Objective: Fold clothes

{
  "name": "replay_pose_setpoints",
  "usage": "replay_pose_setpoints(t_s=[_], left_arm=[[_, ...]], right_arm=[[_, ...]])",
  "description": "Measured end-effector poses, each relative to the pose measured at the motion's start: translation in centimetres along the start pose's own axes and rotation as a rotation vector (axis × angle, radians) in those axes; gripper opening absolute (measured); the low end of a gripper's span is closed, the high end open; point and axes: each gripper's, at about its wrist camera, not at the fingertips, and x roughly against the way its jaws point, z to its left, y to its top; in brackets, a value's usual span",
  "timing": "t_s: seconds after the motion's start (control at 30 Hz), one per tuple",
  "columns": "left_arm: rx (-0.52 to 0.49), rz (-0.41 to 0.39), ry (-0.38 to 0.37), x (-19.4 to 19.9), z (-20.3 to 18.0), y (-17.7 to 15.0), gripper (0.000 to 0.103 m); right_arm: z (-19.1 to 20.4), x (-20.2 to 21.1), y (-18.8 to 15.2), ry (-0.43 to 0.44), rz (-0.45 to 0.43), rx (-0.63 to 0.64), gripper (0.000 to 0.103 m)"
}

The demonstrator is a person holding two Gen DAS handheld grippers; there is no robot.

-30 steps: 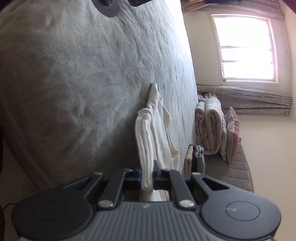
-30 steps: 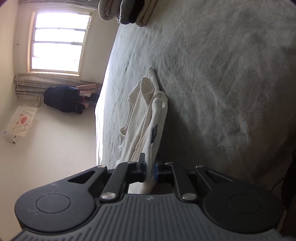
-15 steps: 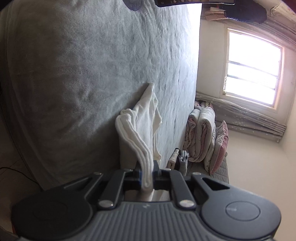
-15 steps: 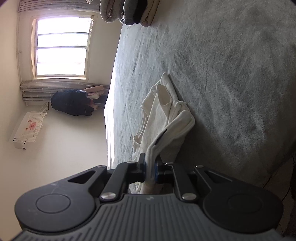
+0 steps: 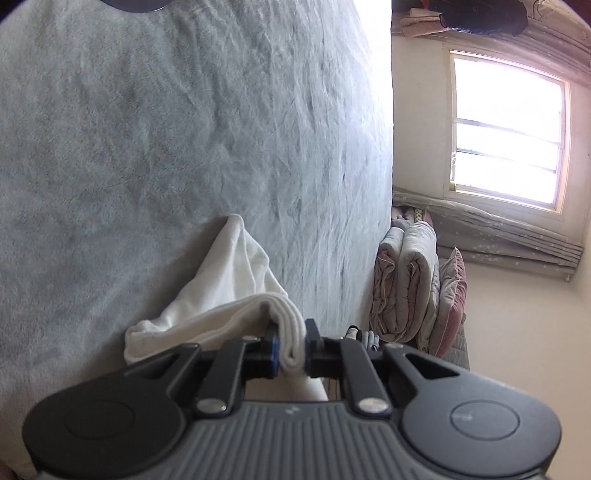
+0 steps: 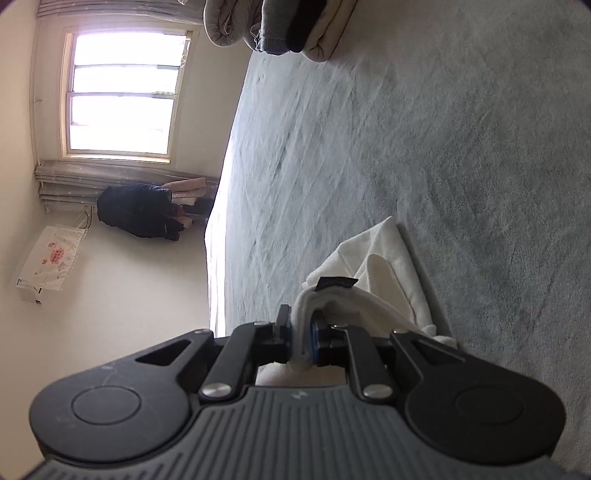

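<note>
White garment (image 5: 236, 284), bunched, thick folded edges, creased

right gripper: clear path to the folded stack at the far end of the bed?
Probably not yet: the right gripper has the white garment between its opening jaws. Bare bed lies before the folded stack.

— How many garments am I working on?
— One white garment (image 5: 236, 284), bunched on the one grey bed (image 5: 184, 147).
— And my tools?
— Two: my left gripper (image 5: 293, 345) and my right gripper (image 6: 301, 338).
— Anything else I can count?
— One window (image 6: 122, 94), one folded quilt stack (image 5: 417, 288), one dark jacket (image 6: 135, 208).
</note>
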Motion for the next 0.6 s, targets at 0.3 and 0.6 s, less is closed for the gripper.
replay_pose_setpoints(t_s=[0.3, 0.6], left_arm=[[-0.124, 0.096, -0.045, -3.1, -0.9, 2.8, 0.052], [-0.52, -0.003, -0.017, -2.8, -4.3, 1.6, 0.063]], right_arm=[[-3.7, -1.4, 1.4, 0.09, 0.048, -0.052, 0.048], [0.4, 0.4, 0.0, 0.021, -0.139, 0.283, 0.056]])
